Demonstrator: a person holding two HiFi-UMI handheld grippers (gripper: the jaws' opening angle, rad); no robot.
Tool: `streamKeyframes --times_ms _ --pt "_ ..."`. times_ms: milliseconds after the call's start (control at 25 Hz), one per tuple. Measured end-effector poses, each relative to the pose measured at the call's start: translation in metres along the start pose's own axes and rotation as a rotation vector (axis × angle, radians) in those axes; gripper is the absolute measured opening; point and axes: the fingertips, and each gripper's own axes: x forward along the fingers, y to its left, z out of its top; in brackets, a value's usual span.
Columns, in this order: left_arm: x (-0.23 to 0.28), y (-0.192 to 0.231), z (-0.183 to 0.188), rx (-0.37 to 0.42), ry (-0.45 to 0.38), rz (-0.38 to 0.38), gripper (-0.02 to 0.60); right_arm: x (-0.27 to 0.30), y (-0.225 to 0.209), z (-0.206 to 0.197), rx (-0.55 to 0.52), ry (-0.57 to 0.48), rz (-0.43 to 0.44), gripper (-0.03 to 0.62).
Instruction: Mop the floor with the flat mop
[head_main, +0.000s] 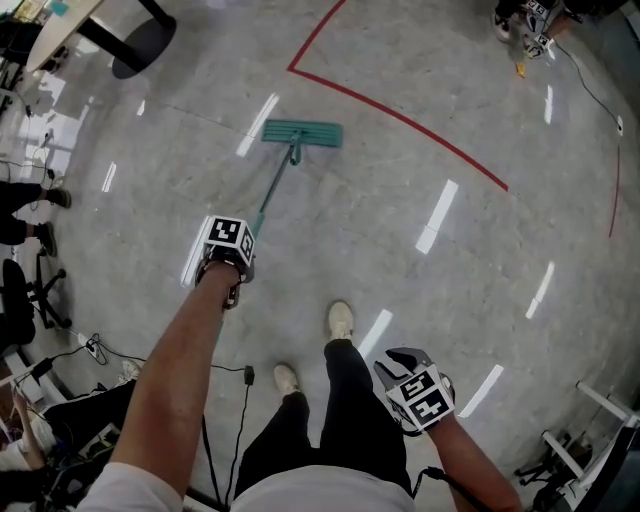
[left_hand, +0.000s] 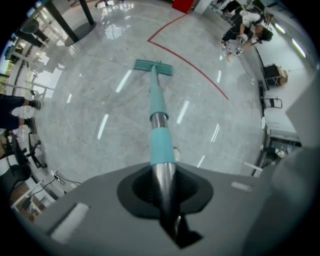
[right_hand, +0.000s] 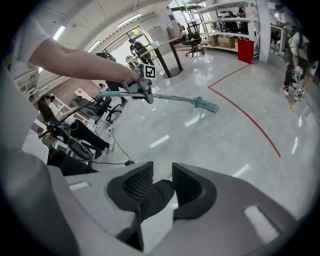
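Flat mop (head_main: 301, 133) head down on floor (head_main: 400, 250), well ahead, near red tape line (head_main: 420, 128).
Left tongs (left_hand: 164, 185) clamped on mop handle (head_main: 275, 185), sole hold.
Right tongs (right_hand: 162, 187) slightly parted, empty, beside leg.
Risk: single grip lets handle twist, head tips up.
Cable (head_main: 225, 370) by feet could snag a back-step.
Office chair (head_main: 30, 290) at left, well apart.
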Motion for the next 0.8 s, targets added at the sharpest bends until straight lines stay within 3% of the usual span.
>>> streamKeyframes --times_ms 360,800 --pt "-0.005 0.008 -0.066 -0.040 -0.092 -0.065 0.044 0.009 0.023 0.018 -0.083 -0.030 0.002 0.121" --pt "0.010 0.031 -0.226 -0.046 -0.093 -0.086 0.044 0.020 0.081 0.014 -0.167 -0.026 0.014 0.121"
